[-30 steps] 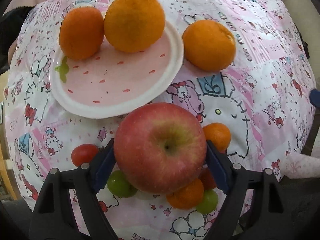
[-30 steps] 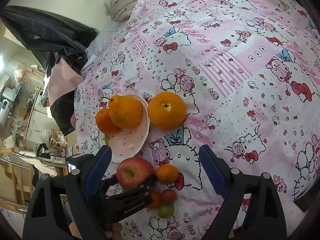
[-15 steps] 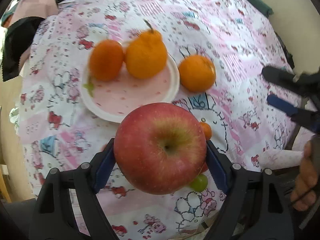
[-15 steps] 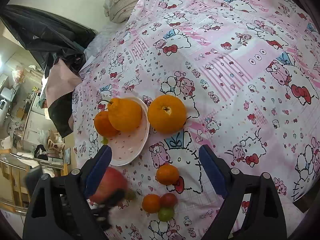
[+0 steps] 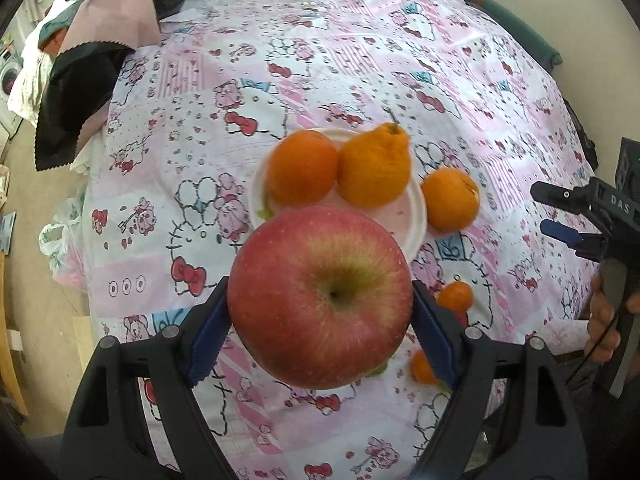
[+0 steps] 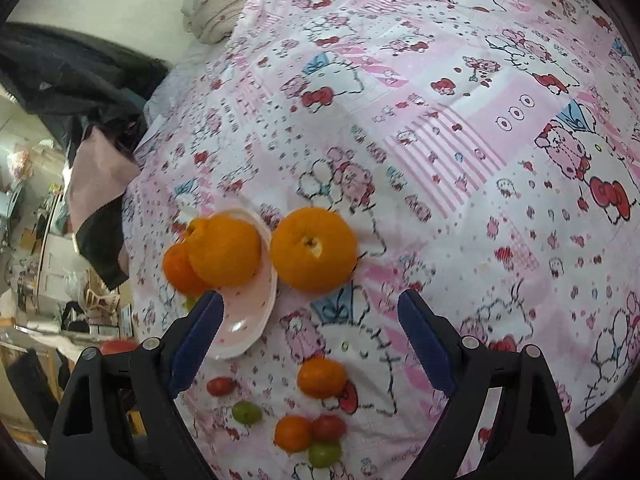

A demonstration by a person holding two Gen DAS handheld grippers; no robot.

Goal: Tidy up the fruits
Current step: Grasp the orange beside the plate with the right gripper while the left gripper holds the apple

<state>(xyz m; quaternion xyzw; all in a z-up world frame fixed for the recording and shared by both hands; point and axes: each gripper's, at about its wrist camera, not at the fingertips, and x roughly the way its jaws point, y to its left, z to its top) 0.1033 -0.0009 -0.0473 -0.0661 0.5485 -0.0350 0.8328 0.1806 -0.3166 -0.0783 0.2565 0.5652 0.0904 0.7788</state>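
Above the pink patterned cloth (image 5: 360, 60), my left gripper (image 5: 320, 312) clasped the red apple (image 5: 320, 296) between its blue pads, clear of the white plate (image 5: 414, 216) bearing two oranges (image 5: 302, 172). My right gripper (image 6: 310, 320) hung with jaws wide and nothing between them, over a small tangerine (image 6: 322, 376) beside the loose orange (image 6: 314, 248).

— How's my feed looking?
— Bright, soft daylight, shadows barely there. Left wrist view is sharp. On my right wrist view the oranges (image 6: 313, 249) and bedsheet (image 6: 440, 140) smear with motion blur; fisheye bends the edges, corners go black.
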